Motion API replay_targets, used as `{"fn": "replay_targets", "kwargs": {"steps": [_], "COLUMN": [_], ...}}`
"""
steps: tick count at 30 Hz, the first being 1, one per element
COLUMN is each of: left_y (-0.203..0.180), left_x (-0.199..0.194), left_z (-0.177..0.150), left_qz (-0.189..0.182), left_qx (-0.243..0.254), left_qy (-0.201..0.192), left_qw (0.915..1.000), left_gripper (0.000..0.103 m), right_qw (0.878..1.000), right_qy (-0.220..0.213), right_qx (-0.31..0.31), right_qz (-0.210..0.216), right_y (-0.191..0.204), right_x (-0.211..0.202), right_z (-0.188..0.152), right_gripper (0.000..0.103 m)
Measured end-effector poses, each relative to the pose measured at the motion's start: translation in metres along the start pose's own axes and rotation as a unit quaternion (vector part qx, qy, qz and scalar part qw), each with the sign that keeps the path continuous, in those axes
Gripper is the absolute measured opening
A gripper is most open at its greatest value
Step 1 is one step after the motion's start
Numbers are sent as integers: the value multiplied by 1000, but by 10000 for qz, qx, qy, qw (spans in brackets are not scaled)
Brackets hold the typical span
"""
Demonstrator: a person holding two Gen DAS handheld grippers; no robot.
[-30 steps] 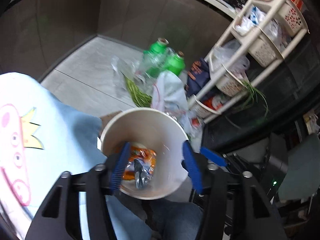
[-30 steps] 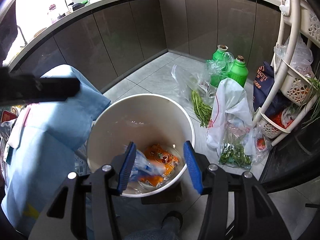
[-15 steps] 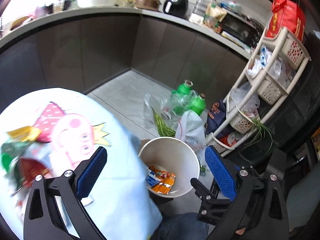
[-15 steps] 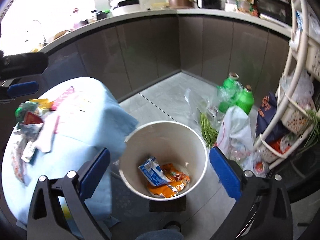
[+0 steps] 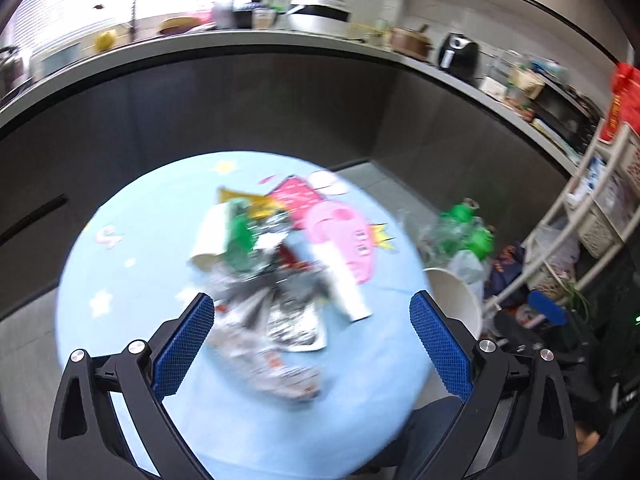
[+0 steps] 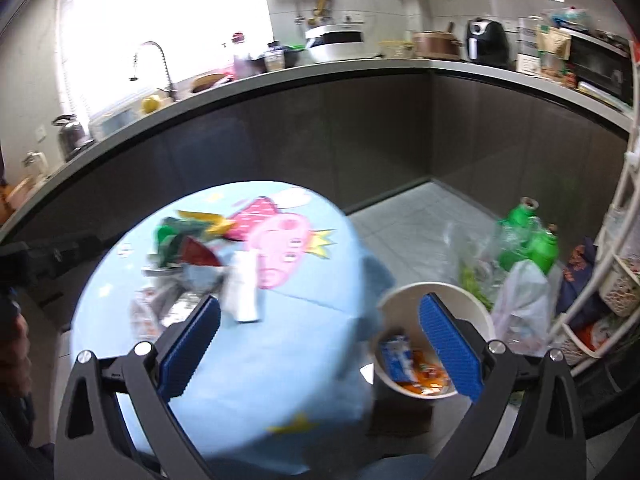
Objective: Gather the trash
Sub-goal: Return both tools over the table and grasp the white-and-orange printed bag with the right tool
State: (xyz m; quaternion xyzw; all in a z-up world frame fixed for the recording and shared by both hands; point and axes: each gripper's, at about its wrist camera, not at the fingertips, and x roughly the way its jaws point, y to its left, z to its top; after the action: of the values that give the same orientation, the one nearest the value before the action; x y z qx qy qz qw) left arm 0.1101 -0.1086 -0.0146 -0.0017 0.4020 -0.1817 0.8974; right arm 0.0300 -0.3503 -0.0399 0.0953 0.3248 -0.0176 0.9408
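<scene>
Having dropped wrappers into the bin [image 6: 434,334], both grippers' fingers [image 5: 186,344] [image 6: 450,350] are released, empty, swung back over the tabletop [image 5: 120,280] litter pile [image 5: 272,280] ahead.

Pale blue cloth, bright litter, dark kitchen

The tablecloth [image 5: 132,248] ahead of the tongs is light blue with a pink cartoon pig [image 6: 280,256], a yellow crown and pale stars. The trash pile [image 5: 272,280] beyond the left gripper [image 5: 310,344], whose pads are blue on black arms, blurs into silver, green, red and white, perhaps foil wrappers. To the right, a cream bin [image 6: 476,312] holds blue and orange packets [image 6: 412,364]; green bottles [image 6: 536,240] stand past it. Cabinets [image 6: 360,136] are dark brown.
</scene>
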Motion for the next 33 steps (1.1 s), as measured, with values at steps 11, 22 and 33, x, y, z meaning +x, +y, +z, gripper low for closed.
{"fn": "replay_targets", "kwargs": {"steps": [11, 22, 33], "left_y": [86, 123, 137], "left_x": [0, -4, 4], "left_z": [-45, -54, -57], "left_qz": [392, 260, 112], "left_qx": [-526, -826, -948], "left_qy": [416, 389, 465], "left_qw": [9970, 9955, 9943], "left_gripper": [94, 94, 94], "right_qw": [9953, 9709, 9550], "right_qy": [503, 1252, 1703], "right_qx": [-450, -1438, -1711], "right_qz": [694, 1450, 1722], "right_y": [93, 163, 177], "right_x": [29, 91, 119], "right_z": [-2, -39, -60], "right_gripper": [100, 89, 38]}}
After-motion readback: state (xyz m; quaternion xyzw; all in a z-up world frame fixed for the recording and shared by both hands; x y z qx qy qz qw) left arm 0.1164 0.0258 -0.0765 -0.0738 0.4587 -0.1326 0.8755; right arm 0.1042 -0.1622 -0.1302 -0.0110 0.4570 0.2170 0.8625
